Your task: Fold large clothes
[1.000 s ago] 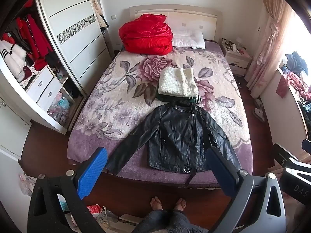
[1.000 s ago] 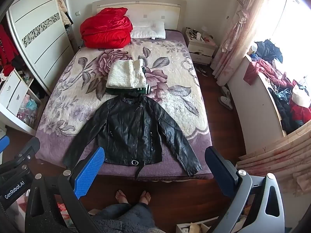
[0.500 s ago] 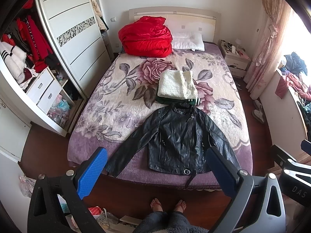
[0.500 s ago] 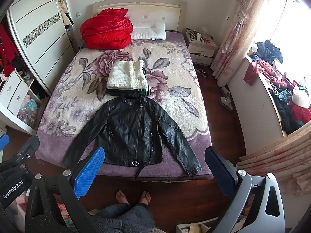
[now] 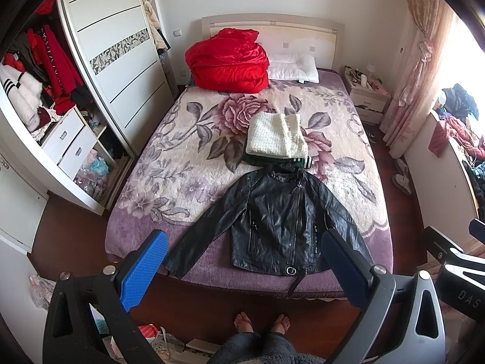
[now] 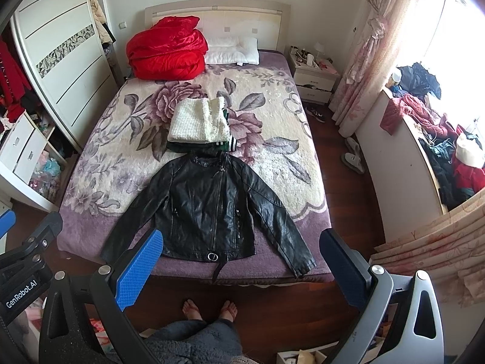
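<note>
A black leather jacket [image 5: 272, 218] lies flat, front up, sleeves spread, at the foot of the bed [image 5: 169, 157]; it also shows in the right wrist view [image 6: 209, 209]. A folded white knit garment [image 5: 274, 136] sits on a green striped one just beyond its collar. My left gripper [image 5: 242, 267] is open and empty, held above the floor in front of the bed's foot edge. My right gripper [image 6: 242, 267] is open and empty at the same height, to the right of the left one.
A red duvet bundle [image 5: 227, 60] and a white pillow [image 5: 294, 66] lie at the headboard. An open wardrobe [image 5: 45, 97] stands left. A nightstand [image 6: 312, 75], curtains and a cluttered counter [image 6: 424, 139] stand right. The person's bare feet [image 5: 260, 323] are on the wooden floor.
Both grippers have drifted slightly back from the bed; the jacket sits a little higher in both views. Nothing on the bed has moved.
</note>
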{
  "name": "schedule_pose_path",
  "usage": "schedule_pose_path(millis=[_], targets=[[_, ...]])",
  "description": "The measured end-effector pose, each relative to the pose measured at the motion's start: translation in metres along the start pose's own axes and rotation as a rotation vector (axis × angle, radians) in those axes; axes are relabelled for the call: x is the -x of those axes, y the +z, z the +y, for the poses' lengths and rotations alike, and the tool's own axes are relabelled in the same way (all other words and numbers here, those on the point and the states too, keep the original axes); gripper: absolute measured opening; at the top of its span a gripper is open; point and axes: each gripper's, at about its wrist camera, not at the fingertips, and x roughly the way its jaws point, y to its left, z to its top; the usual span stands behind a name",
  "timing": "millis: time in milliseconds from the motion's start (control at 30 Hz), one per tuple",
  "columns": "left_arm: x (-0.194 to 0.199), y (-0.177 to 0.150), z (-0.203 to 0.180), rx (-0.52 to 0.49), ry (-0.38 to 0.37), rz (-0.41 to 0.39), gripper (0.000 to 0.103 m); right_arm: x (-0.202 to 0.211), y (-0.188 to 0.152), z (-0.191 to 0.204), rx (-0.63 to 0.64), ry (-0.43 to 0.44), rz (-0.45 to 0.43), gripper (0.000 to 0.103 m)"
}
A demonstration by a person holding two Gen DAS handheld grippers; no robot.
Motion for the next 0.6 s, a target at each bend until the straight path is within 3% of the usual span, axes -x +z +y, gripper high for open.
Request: schedule_pose_path(millis=[600], targets=[[0.013, 0.010, 0.003, 0.005, -0.017, -0.014, 0.103, 0.029, 0.026, 0.014, -0.002, 0.003, -0.011, 0.103]])
